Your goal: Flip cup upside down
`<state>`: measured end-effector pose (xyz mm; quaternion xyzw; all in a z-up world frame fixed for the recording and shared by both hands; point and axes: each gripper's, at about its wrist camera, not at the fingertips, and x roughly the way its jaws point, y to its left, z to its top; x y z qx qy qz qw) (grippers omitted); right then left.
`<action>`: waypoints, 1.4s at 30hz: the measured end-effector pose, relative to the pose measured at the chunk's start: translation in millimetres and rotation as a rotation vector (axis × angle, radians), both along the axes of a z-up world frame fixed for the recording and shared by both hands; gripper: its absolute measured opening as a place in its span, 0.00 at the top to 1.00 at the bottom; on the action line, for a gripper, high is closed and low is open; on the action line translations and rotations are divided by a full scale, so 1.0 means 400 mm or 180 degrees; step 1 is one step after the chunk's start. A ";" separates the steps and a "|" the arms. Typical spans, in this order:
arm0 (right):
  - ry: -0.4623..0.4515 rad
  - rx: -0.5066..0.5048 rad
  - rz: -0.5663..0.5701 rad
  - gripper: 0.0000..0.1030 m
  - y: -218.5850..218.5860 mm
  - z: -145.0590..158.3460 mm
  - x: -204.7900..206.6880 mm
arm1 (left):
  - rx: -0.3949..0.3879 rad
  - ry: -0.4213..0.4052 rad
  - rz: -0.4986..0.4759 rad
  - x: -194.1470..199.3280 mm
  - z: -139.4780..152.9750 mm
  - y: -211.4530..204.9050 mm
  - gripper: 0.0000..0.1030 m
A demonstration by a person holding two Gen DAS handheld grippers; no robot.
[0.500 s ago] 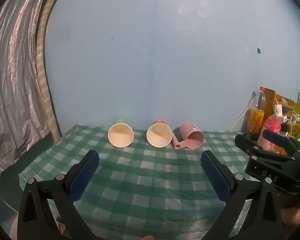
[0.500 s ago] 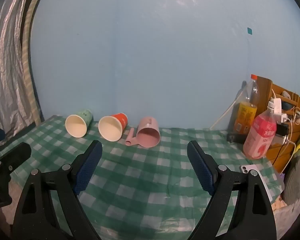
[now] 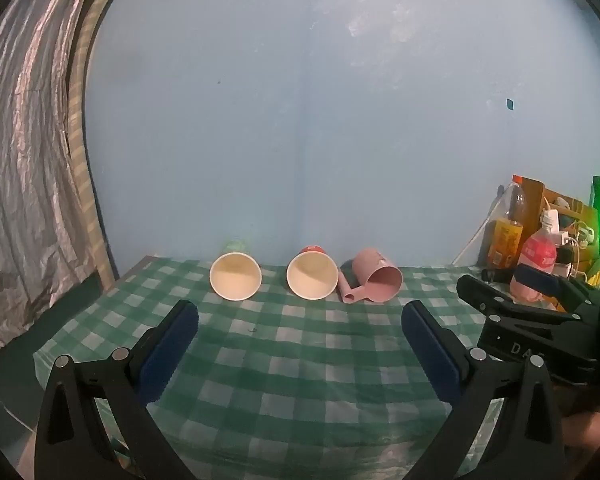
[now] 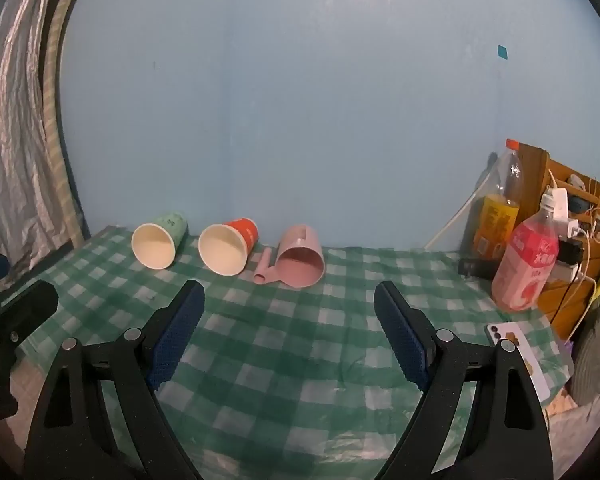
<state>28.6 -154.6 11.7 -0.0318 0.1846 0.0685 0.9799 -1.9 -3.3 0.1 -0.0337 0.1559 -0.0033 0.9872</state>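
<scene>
Lying cups [image 4: 224, 249] near tablecloth's [image 4: 300, 344] far edge

My left gripper [image 3: 299, 322] open, hovering over checked tablecloth [image 3: 300, 360]. Ahead of my fingers: green cup [image 3: 235, 276], red cup [image 3: 312, 274], pink mug [image 3: 376, 280], all on their sides. Right gripper [image 3: 540, 300] off to the right

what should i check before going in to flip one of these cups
1. Left gripper open, nothing between the fingers: ok.
2. Right gripper open and empty: ok.
3. Green cup, red cup and pink mug all lie on their sides, mouths toward the cameras: ok.
4. Gaps between cups for a finger: ok for the paper cups; the mug handle crowds the red cup.
5. Which cup is meant: cannot tell.
</scene>
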 end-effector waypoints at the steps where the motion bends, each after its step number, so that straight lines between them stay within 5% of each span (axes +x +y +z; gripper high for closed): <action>1: 0.0012 0.0006 -0.0002 0.17 -0.002 0.004 0.006 | -0.0005 0.0005 -0.0009 0.000 0.000 -0.002 0.00; 42: 0.0093 0.0023 0.0012 0.17 0.009 0.000 0.007 | -0.0045 0.0103 -0.0105 0.006 -0.017 -0.006 0.00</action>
